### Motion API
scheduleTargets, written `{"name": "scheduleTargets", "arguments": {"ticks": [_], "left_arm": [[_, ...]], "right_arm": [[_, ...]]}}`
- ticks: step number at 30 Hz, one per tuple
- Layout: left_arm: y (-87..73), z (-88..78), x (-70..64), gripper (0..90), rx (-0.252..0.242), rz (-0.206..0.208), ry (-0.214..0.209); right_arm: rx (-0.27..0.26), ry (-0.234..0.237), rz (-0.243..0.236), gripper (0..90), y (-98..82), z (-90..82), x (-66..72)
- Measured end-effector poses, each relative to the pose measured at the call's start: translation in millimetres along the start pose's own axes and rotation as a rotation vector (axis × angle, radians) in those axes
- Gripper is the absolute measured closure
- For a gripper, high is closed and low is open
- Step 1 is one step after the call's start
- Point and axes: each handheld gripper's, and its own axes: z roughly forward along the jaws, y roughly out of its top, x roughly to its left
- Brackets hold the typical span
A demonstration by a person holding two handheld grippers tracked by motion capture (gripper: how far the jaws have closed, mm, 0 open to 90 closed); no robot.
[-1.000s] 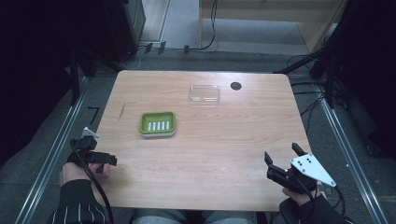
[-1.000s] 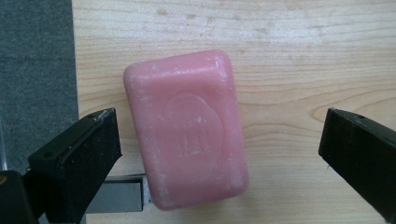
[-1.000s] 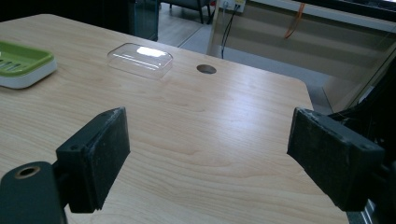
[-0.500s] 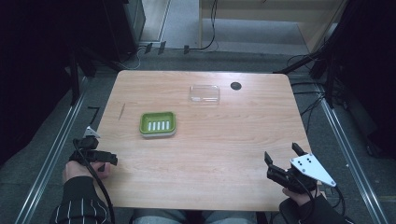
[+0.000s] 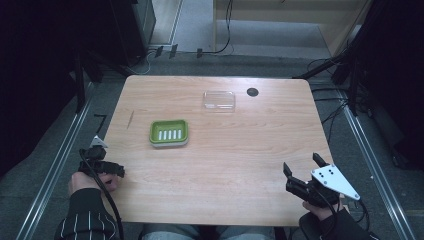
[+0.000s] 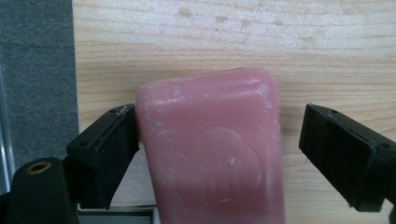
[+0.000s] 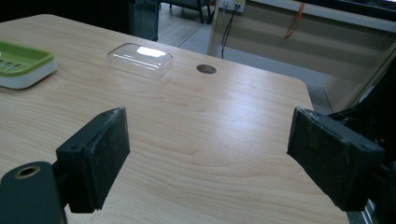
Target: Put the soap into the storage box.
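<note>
Pink soap bar (image 6: pixel 212 154), pale whitish scuffs, embossed oval in the same pink. Left gripper (image 6: pixel 219 140) jaws black; right gripper (image 7: pixel 208 158) jaws black, with a light grey plate (image 5: pixel 334 181) dotted with dark holes. Soap dish (image 5: pixel 169 133) lime green, white slotted insert, white base. Lid (image 5: pixel 219 100) clear, colourless. Table (image 5: pixel 240 160) light wood, fine grain, one dark round hole (image 5: pixel 252 92). Sleeve (image 5: pixel 85 220) black with thin white stripes. Floor (image 5: pixel 40 165) grey.
</note>
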Motion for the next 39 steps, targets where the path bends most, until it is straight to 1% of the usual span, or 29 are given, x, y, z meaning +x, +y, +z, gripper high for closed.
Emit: {"name": "scheduleTargets", "arguments": {"ticks": [5, 6, 9, 10, 11, 13, 16, 20, 30, 31, 32, 33, 37, 39], "left_arm": [[0.2, 0.3, -1.2, 14.8, -0.002, 0.004, 0.020], [0.2, 0.1, -1.9, 16.8, -0.004, 0.007, 0.036], [-0.2, 0.3, -2.5, 17.4, -0.006, 0.009, 0.045], [-0.2, 0.1, -2.8, 18.4, -0.006, 0.015, 0.058], [-0.4, -0.1, -3.4, 20.6, -0.009, 0.017, 0.068], [-0.8, -0.3, -4.0, 22.3, -0.016, 0.016, 0.068], [-1.4, -1.8, -5.6, 30.1, -0.029, 0.021, 0.068], [-2.1, -3.2, -6.3, 36.2, -0.036, 0.028, 0.066], [-2.7, -3.2, -7.3, 36.3, -0.036, 0.033, 0.066], [-2.7, -3.0, -7.1, 35.6, -0.030, 0.034, 0.064], [-2.6, -2.6, -7.2, 30.2, -0.019, 0.033, 0.063], [-2.9, -1.9, -7.4, 28.9, -0.010, 0.038, 0.063], [-3.7, -1.8, -7.2, 26.8, 0.006, 0.032, 0.064], [-4.0, -2.4, -7.0, 27.4, 0.007, 0.034, 0.066]], "right_arm": [[0.000, 0.000, -0.001, 13.7, 0.0, 0.0, 0.0], [0.000, 0.000, -0.002, 13.7, 0.0, -0.1, 0.0], [-0.002, -0.001, -0.002, 13.7, 0.0, -0.1, -0.2], [-0.002, -0.001, -0.003, 13.7, -0.1, -0.1, -0.2], [-0.001, 0.000, -0.002, 13.7, 0.0, -0.2, 0.0], [0.000, 0.000, -0.001, 13.7, -0.1, -0.1, -0.1], [0.000, 0.000, -0.002, 13.7, 0.0, -0.1, 0.0], [-0.001, -0.001, -0.003, 13.7, 0.0, -0.1, -0.1], [0.000, 0.000, -0.002, 13.7, -0.1, -0.2, 0.0], [-0.001, -0.001, -0.001, 13.7, -0.1, -0.1, 0.0], [-0.002, -0.002, -0.002, 13.7, -0.1, -0.1, -0.1], [-0.002, -0.001, -0.002, 13.7, 0.0, -0.1, -0.2], [0.000, -0.001, 0.000, 13.7, 0.0, 0.0, 0.0], [0.000, -0.001, 0.000, 13.7, 0.0, -0.1, 0.0]]}}
